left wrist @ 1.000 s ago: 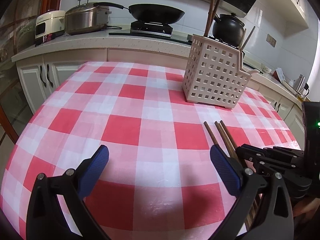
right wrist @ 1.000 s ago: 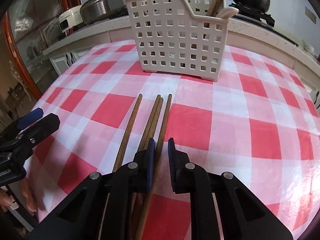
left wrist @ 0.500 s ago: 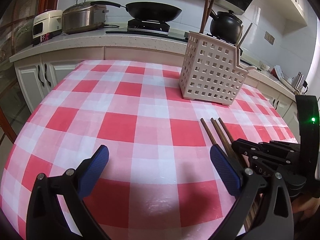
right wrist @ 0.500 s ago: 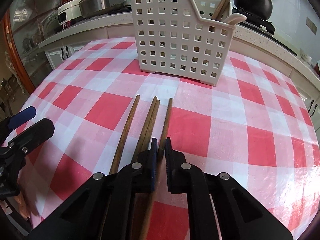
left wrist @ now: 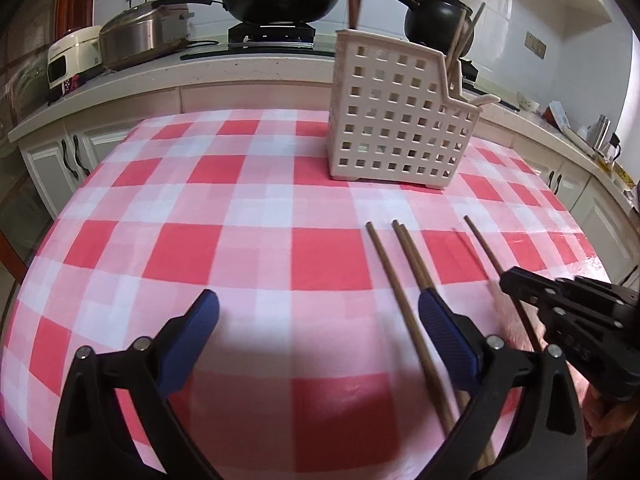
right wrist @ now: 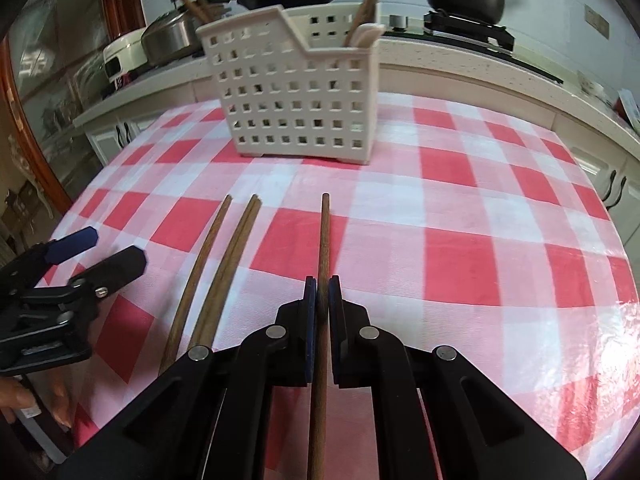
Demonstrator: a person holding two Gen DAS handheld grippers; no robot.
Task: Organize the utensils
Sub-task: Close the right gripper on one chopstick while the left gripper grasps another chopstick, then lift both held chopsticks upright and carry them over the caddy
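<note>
Three brown chopsticks lie on the red-checked tablecloth, a single one left of a touching pair. My right gripper is shut on a fourth chopstick, held apart to the right of them; it also shows in the left wrist view. My left gripper hovers low over the cloth with its jaws wide and closing. The single chopstick passes just inside its right finger, untouched by the pads. The white perforated utensil holder stands upright behind, with chopsticks and a white spoon in it.
Behind the table runs a counter with a wok, a black pot, a steel cooker and a white appliance. Cabinet doors stand below it. The table's near edge lies close under both grippers. A hand shows at lower left.
My right gripper shut on the rightmost chopstick and drew it to the right, away from the other three. My left gripper moved toward the chopsticks, so the single one now lies inside its right finger.
</note>
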